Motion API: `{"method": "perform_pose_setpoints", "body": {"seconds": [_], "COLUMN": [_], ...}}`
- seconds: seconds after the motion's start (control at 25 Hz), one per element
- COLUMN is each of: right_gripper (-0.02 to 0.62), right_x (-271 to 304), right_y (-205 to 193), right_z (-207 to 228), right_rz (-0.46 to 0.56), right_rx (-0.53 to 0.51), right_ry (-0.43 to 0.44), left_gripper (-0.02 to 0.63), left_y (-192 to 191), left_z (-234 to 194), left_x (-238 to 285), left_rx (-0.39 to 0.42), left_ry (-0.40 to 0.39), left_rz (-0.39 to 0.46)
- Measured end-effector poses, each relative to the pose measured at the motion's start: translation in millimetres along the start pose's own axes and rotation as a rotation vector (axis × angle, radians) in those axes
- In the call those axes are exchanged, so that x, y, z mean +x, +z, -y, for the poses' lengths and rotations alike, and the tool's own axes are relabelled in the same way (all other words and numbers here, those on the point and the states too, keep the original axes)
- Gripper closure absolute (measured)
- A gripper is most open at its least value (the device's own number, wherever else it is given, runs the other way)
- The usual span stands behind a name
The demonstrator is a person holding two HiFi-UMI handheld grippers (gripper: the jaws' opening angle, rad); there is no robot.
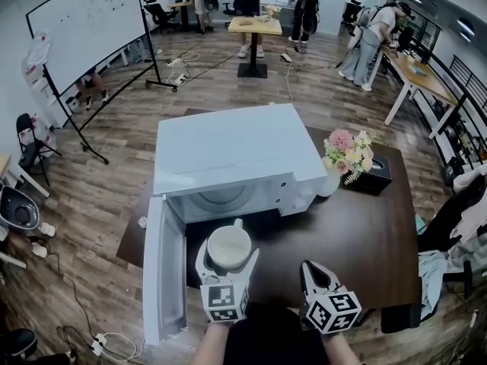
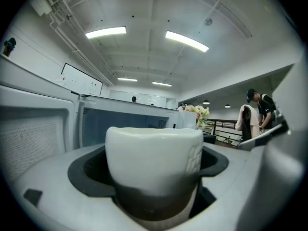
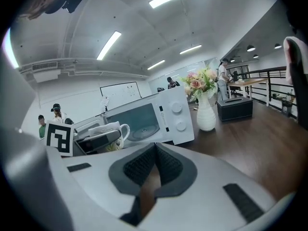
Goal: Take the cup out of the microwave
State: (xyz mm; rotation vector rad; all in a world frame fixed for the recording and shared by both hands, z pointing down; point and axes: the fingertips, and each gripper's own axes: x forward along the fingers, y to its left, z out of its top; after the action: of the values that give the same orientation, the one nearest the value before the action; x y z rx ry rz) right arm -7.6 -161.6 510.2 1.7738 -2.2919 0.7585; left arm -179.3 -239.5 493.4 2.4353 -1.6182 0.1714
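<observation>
A white cup (image 1: pixel 228 247) with a handle sits between the jaws of my left gripper (image 1: pixel 227 258), just outside the mouth of the white microwave (image 1: pixel 236 158). The left gripper view has the cup (image 2: pixel 153 165) filling the middle, clamped by the dark pads (image 2: pixel 89 177). The microwave door (image 1: pixel 163 268) hangs open to the left. My right gripper (image 1: pixel 313 274) is shut and empty over the dark table (image 1: pixel 358 234), to the right of the cup. From the right gripper view the cup (image 3: pixel 109 131) and the microwave (image 3: pixel 154 119) lie to the left.
A white vase of pink flowers (image 1: pixel 346 154) and a black box (image 1: pixel 373 177) stand on the table right of the microwave. A whiteboard (image 1: pixel 84 21), other tables and several people are far off in the room. Cables lie on the floor at the left.
</observation>
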Motion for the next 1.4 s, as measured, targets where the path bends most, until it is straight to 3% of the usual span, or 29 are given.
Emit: {"method": "perform_pose_setpoints", "body": {"seconds": [0.52,1.12,1.4], "right_gripper": [0.601,0.601,0.601], "right_x": [-4,-18,-18], "right_y": [22,71,78], "right_z": [2,-5,-16], "right_rz": [0.076,0.190,0.208], "right_rx": [0.000,-0.134,-0.174], "right_ry": [0.001,0.043,0.107], "left_gripper": [0.100,0.100,0.100], "left_y": [21,43,54], "left_z": [8,11,10], "left_x": [-44,-72,-69], "left_rx": [-0.023,-0.028,0.048], "left_ry": [-0.078,-0.149,-0.159], "left_rz": [0.022,0.056,0.093]}}
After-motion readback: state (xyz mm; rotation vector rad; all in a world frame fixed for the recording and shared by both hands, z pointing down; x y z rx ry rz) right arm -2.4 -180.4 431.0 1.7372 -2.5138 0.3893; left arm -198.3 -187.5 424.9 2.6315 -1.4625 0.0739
